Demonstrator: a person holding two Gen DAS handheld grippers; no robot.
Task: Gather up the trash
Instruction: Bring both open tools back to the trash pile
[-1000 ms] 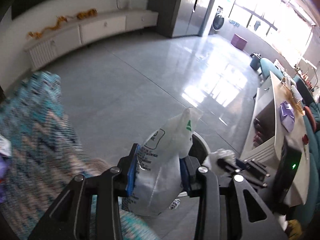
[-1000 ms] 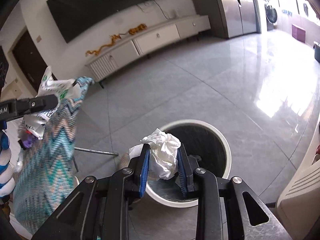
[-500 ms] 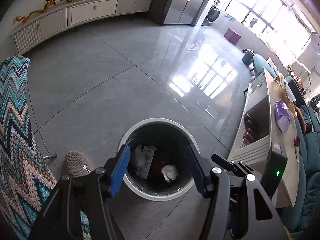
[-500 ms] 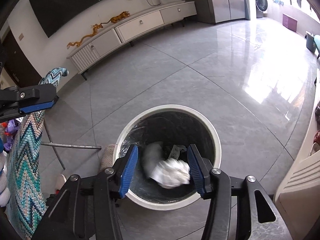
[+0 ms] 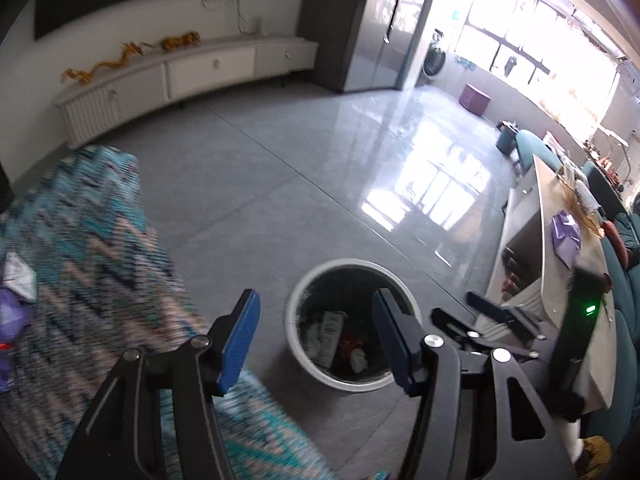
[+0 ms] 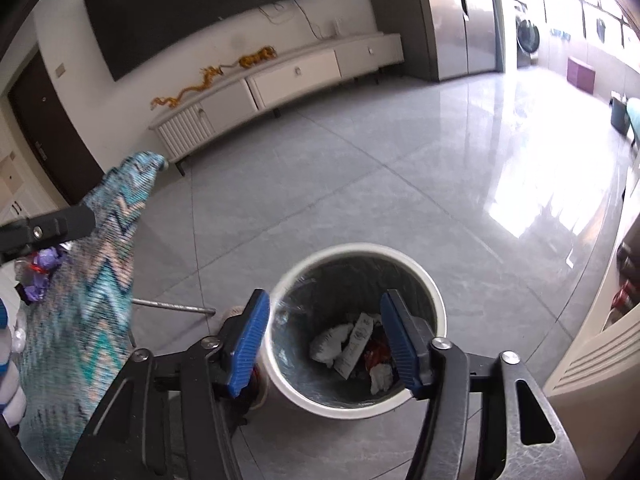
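Note:
A round white trash bin (image 6: 434, 304) stands on the grey floor and holds a crumpled white tissue (image 6: 330, 344), a clear printed plastic bag (image 6: 356, 344) and other scraps. The bin also shows in the left wrist view (image 5: 294, 340). My right gripper (image 6: 324, 340) is open and empty right above the bin. My left gripper (image 5: 316, 328) is open and empty, above and to the left of the bin. More litter, a purple wrapper (image 5: 12, 316) and a white packet (image 5: 16, 274), lies on the zigzag cloth at the far left.
A table with a teal zigzag cloth (image 5: 92, 248) stands left of the bin, its metal leg (image 6: 172, 306) near the bin. A white low cabinet (image 6: 280, 84) lines the far wall. A light coffee table (image 5: 560, 280) and teal sofa stand to the right.
Both grippers opened and dropped their loads, the plastic bag and the tissue, into the bin. The left gripper has since pulled back to the left towards the cloth-covered table.

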